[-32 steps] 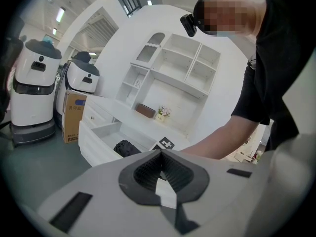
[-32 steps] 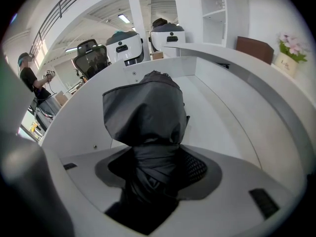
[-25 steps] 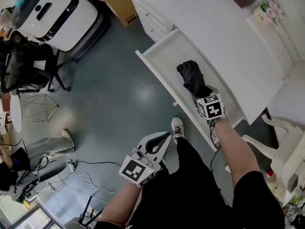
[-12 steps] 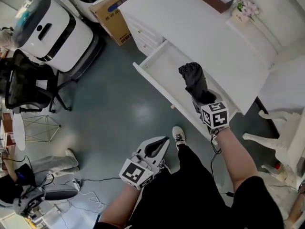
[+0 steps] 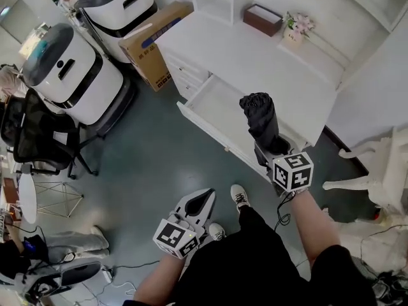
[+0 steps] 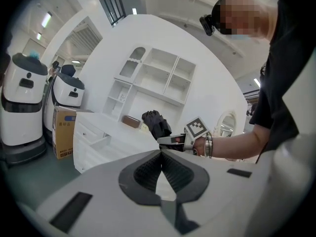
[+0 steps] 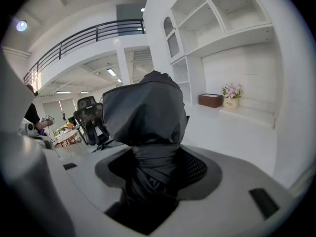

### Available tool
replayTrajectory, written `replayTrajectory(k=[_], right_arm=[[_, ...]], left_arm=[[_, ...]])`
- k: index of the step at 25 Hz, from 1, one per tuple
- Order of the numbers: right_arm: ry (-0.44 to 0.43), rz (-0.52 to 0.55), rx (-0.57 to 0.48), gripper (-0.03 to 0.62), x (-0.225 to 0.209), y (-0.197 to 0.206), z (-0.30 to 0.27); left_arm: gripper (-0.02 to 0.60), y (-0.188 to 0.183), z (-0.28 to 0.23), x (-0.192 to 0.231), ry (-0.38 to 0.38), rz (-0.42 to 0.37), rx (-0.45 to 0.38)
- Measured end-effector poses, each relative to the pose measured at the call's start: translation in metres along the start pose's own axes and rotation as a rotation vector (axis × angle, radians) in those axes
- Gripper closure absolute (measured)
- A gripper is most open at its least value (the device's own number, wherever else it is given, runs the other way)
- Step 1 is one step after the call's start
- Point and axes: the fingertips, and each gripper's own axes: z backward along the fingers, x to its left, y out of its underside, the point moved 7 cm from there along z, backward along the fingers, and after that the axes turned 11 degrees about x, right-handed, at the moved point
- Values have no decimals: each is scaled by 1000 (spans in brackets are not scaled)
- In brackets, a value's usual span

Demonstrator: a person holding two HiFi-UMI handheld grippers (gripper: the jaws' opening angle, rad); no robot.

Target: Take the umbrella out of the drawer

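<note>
Right gripper view: right gripper [image 7: 157,168] clamps folded black fabric umbrella [image 7: 145,113]; left gripper [image 6: 161,153] closed.

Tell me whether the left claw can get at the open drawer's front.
Probably yes: the left claw is shut and empty, and only open floor lies between it and the drawer front. The right claw, holding the umbrella, is not in the path.

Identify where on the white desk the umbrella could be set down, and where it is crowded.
The desk top is bare from the open drawer back to the brown box and flowers; that back edge is the crowded part. The drawer's visible floor looks bare. The right gripper holds the umbrella.
</note>
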Motion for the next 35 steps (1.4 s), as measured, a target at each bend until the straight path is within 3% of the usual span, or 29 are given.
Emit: replayTrajectory(k=[15, 25, 35], right_arm=[[-103, -26, -222, 345, 132, 20, 117], [-145, -89, -215, 345, 177, 64, 160], [-226, -70, -204, 345, 184, 86, 195]], left_arm=[[578, 0, 87, -28, -44, -44, -67], [578, 14, 116, -60, -11, -62, -47], [578, 27, 113, -102, -31, -44, -78]])
